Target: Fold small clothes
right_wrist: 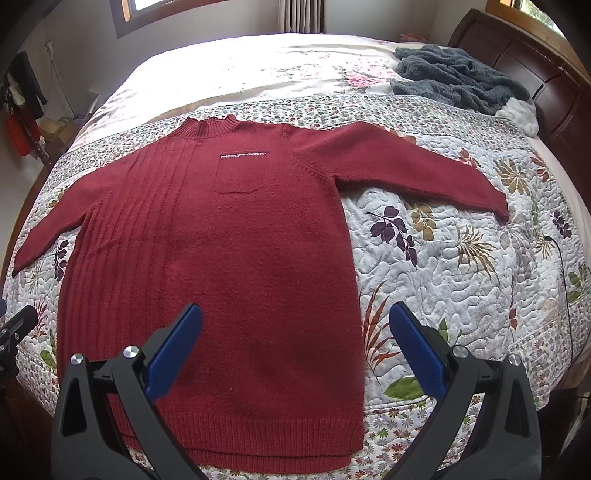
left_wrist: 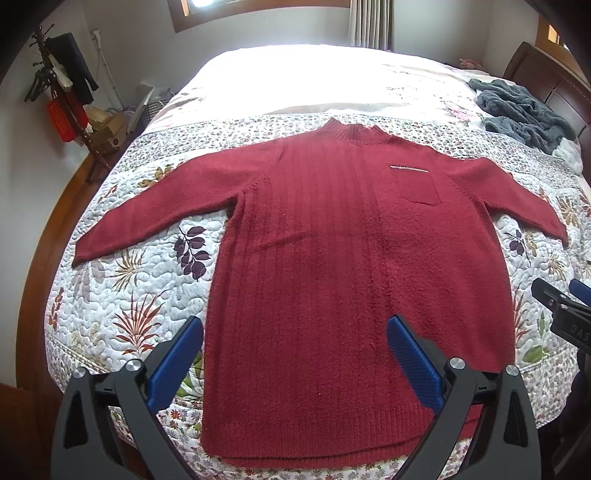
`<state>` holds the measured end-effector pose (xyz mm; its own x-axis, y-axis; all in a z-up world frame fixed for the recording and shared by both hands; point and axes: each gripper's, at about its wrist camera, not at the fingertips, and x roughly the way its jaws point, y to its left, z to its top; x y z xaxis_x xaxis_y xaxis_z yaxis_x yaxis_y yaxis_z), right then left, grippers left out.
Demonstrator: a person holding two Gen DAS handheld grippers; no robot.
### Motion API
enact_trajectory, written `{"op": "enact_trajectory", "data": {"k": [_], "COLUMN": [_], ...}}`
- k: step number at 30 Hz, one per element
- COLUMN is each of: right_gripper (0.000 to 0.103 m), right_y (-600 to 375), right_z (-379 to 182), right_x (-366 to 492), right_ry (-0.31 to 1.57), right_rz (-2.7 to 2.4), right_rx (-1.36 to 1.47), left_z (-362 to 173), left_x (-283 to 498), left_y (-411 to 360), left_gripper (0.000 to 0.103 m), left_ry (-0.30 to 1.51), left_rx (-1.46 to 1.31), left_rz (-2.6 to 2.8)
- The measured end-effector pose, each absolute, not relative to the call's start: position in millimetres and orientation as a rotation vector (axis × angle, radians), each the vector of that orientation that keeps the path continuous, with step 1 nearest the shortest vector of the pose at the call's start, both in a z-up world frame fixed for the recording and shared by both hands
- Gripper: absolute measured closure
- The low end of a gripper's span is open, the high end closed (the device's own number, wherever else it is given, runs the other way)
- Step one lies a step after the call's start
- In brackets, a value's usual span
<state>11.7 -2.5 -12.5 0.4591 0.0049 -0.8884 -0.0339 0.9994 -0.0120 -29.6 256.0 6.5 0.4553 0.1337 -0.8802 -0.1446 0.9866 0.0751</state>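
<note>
Red knit sweater [left_wrist: 332, 266] lies flat, front up, on the quilt [left_wrist: 122, 295]. Hem runs along the near edge of the bed; collar points toward the far edge. Both sleeves are spread out to the sides. A chest pocket [left_wrist: 415, 184] with a pale trim strip sits on one side; the other side is ribbed.

My left gripper [left_wrist: 295, 354] hangs above the hem, jaws wide apart, holding nothing. My right gripper [right_wrist: 295, 347] hangs above the hem near the sweater's side edge, jaws likewise wide apart and empty. Whether either touches the fabric I cannot tell.

Judgement: no fold made yet; first step is a sleeve or a side panel. To do it well I should pinch only the knit, not the quilt beneath, take the cuff and shoulder together so the sleeve comes over straight, and lay it across the body without dragging the hem. Fuzzy knit will likely cling and bunch; lift before moving.

Quilt is floral and padded. A grey fleece heap [right_wrist: 458, 81] lies at the far corner by the dark wooden headboard [right_wrist: 546, 85]. A clothes stand [left_wrist: 62, 85] is beside the bed against the wall. A window [left_wrist: 258, 7] is behind the far edge.
</note>
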Motion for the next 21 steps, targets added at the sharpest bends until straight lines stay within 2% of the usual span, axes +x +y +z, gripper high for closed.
{"op": "enact_trajectory", "data": {"k": [21], "right_gripper": [0.003], "right_y": [-3.3], "right_z": [-10.5], "right_x": [10.8], "right_ry": [1.086], "right_rz": [0.021], "right_rx": [-0.031], "left_z": [8.9], "left_x": [-30.9], "left_y": [254.0], "left_gripper": [0.004], "left_ry": [1.080], "left_rx": [-0.001], "left_rz": [0.179]}}
